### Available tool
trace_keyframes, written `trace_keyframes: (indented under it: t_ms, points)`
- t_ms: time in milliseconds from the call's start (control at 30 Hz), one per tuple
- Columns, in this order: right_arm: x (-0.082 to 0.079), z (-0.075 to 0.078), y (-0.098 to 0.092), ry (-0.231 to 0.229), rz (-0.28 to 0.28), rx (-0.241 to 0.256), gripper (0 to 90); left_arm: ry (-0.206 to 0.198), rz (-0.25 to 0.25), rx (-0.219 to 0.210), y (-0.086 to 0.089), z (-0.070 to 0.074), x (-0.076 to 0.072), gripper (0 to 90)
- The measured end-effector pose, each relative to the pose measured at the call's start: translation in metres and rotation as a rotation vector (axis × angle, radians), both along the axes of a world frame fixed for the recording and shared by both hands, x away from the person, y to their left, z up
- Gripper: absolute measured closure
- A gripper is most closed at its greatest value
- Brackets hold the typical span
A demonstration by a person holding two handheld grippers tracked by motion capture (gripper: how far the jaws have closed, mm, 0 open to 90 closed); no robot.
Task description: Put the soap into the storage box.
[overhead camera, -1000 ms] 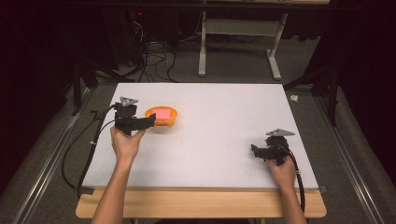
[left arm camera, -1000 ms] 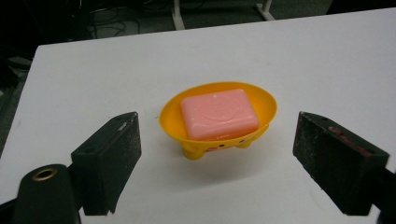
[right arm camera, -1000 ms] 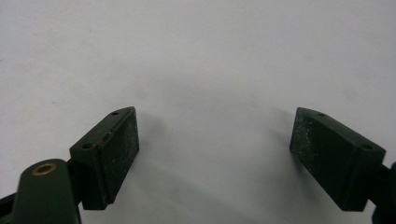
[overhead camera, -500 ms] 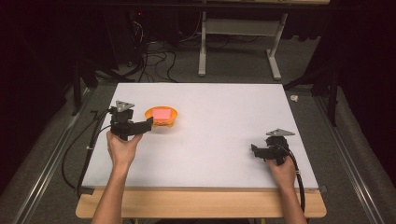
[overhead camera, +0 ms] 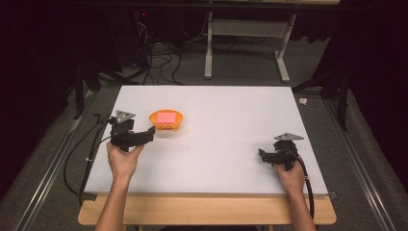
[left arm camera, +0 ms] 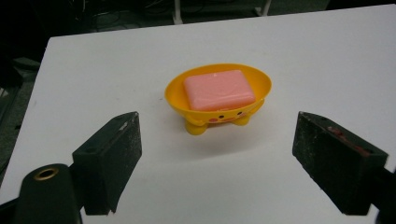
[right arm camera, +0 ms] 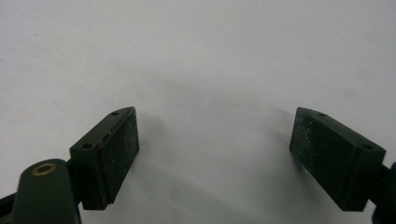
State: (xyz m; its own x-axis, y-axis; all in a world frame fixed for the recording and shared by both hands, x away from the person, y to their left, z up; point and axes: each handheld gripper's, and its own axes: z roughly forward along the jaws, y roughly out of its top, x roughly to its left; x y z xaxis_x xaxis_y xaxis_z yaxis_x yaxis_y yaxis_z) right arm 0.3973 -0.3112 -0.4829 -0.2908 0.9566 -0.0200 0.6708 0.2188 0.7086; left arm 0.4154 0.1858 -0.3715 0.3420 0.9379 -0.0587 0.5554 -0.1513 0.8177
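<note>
Orange soap dish point(left arm camera: 218, 95) with the pink soap point(left arm camera: 219, 89) sits just ahead of my left gripper point(left arm camera: 217, 154), jaws wide and empty like the right gripper point(right arm camera: 215, 154); I'd worry an off-centre approach clips its rim and tips it.
</note>
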Motion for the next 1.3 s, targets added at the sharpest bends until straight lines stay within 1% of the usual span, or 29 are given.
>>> trace_keyframes:
  t_ms: [267,400,567,833,933,1033,1200,1300]
  points:
    - [0.000,0.000,0.000,0.001,0.001,-0.002,16.1,0.000,0.006,-0.009,0.004,-0.004,-0.007,16.3]
    - [0.000,0.000,0.000,0.001,0.001,-0.002,16.2,0.000,0.007,-0.002,0.004,-0.005,-0.010,16.3]
    - [0.000,0.000,0.000,0.001,0.002,-0.002,16.2,-0.001,-0.001,0.003,0.003,-0.007,-0.014,16.3]
    - [0.000,0.000,0.000,0.001,0.002,-0.003,16.2,0.006,-0.010,-0.008,0.002,-0.011,-0.022,16.3]
    - [0.000,0.000,0.000,0.001,0.001,-0.003,16.1,0.008,-0.013,-0.002,0.001,-0.013,-0.024,16.3]
    - [0.000,0.000,0.000,0.001,0.002,-0.003,16.2,0.013,-0.023,0.014,-0.001,-0.016,-0.026,16.3]
    - [0.000,0.000,0.000,0.001,0.001,-0.003,16.2,0.023,-0.027,0.013,-0.003,-0.022,-0.028,16.3]
    - [0.000,0.000,0.000,0.001,0.001,-0.003,16.2,0.024,-0.029,0.031,-0.005,-0.024,-0.029,16.3]
